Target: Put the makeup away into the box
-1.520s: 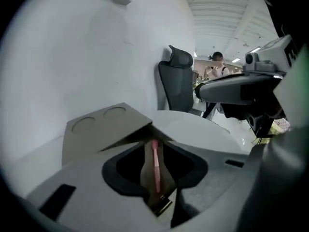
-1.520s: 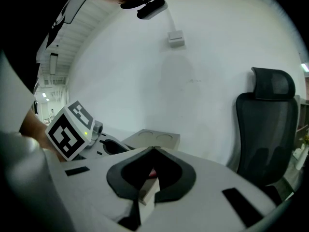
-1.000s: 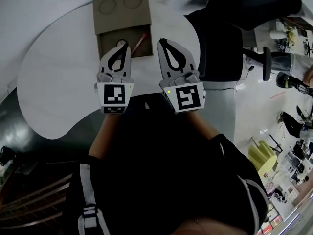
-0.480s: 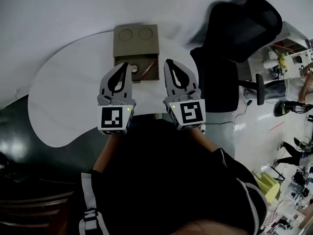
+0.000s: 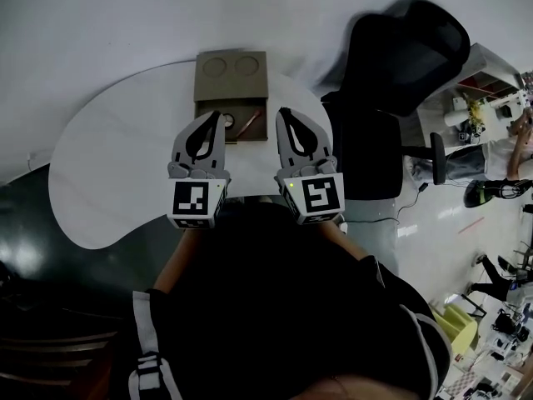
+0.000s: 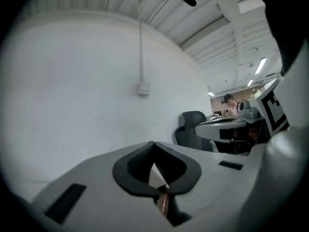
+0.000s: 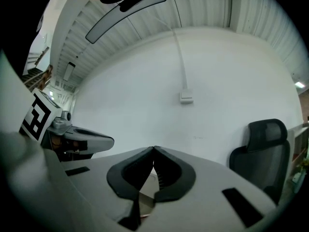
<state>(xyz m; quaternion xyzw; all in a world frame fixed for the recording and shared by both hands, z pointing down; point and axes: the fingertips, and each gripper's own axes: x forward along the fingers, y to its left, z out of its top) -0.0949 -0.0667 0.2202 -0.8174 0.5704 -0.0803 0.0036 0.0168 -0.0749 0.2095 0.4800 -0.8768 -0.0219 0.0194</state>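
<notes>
Head view: left gripper [image 5: 213, 117], right gripper [image 5: 283, 113] pressed together, empty, held level near box [image 5: 231, 86]. Makeup [image 5: 247, 123] lies inside, so job probably done.

Grey hand-held grippers [image 5: 218, 116] [image 5: 283, 112] bear black-and-white marker cubes [image 5: 197, 204].

Matt brown cardboard box [image 5: 231, 86], smooth white table [image 5: 108, 165]; my left gripper [image 5: 217, 116] and right gripper [image 5: 284, 112] are matt grey plastic with black rubbery pads [image 7: 181, 175].
</notes>
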